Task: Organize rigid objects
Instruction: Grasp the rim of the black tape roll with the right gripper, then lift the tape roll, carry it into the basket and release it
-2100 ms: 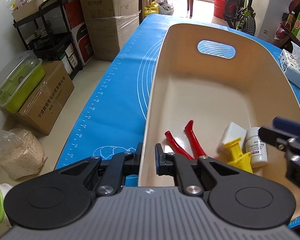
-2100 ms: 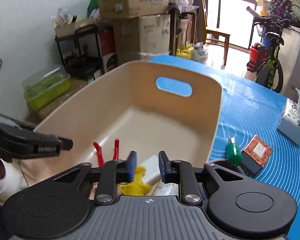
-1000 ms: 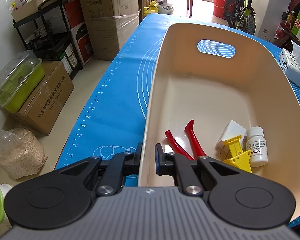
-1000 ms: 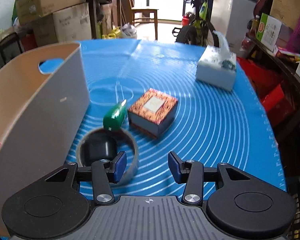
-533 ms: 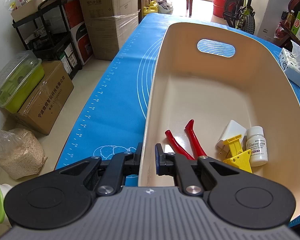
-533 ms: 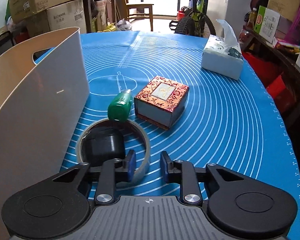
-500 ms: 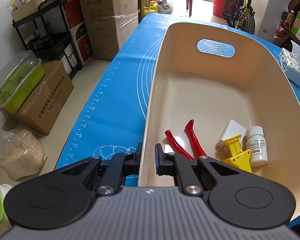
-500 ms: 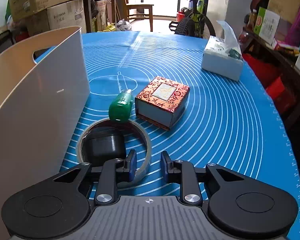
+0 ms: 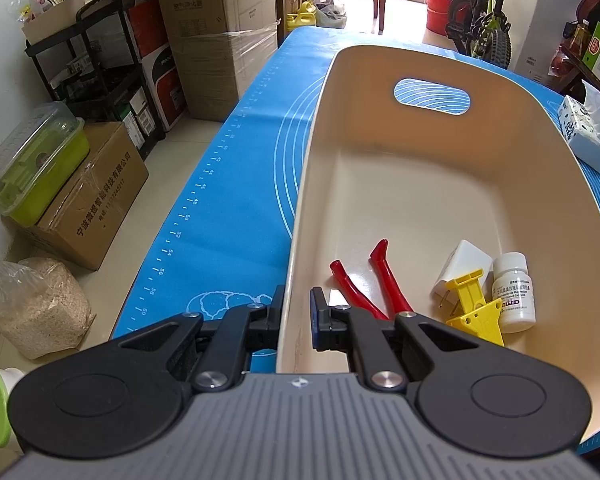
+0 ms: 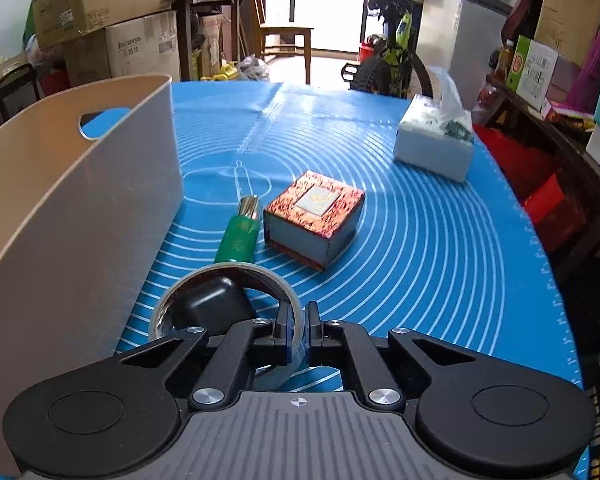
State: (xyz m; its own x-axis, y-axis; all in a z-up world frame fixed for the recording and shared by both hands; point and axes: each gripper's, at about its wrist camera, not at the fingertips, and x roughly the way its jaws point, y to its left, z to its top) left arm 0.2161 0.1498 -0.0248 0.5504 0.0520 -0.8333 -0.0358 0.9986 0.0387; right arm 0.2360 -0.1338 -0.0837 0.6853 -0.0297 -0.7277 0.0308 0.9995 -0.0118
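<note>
Two tongs engaged: right tongs (image 10: 297,334) pinch the tape roll (image 10: 224,300) wall on the counter (image 10: 420,240), bin (image 10: 80,208) to its left; left tongs (image 9: 295,316) clamp the bin's near rim.

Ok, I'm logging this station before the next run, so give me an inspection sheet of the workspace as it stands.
Surface: blue mat with white rings covers the table.
Job's things: beige bin holds red-handled pliers, white adapter, yellow clip, pill bottle. On the mat: tape roll around a black case, green tool, patterned box.
Clutter: tissue box.
Grippers: left hand-held gripper shut on the bin's wall; right hand-held gripper shut on the tape roll's wall.
Cables: nothing seen.
Surroundings: cardboard boxes, bicycle, chair.
</note>
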